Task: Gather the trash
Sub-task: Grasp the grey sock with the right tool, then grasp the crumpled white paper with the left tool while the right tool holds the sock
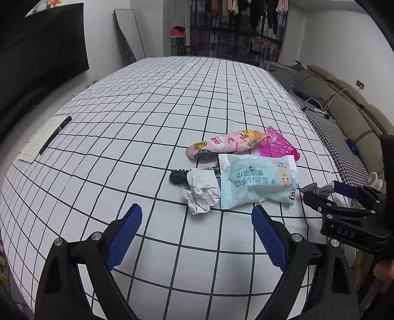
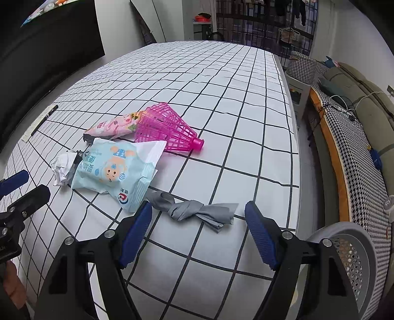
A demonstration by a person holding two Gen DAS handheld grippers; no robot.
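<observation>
Brightness: both views were evenly and fairly brightly lit indoors.
Shadows: soft and faint, lying close under the blue wipes packet (image 1: 256,182) and the crumpled paper (image 1: 200,190).
Glare: none on the grid-patterned cloth (image 1: 147,103).
Distortion: strong fisheye bowing curved the grid lines; corners went black.
Focus: the centre was sharp, the edges slightly soft.

We are in a lived-in home, in a room used as living room and work space. A counter under a white grid-checked cloth (image 1: 152,103) stands beside an olive sofa (image 1: 344,103) with houndstooth cushions (image 2: 344,137) and charging cables. Clothes hang on a dark rack (image 1: 236,14) at the back, and a perforated grey basket (image 2: 349,248) sits by the counter.
</observation>
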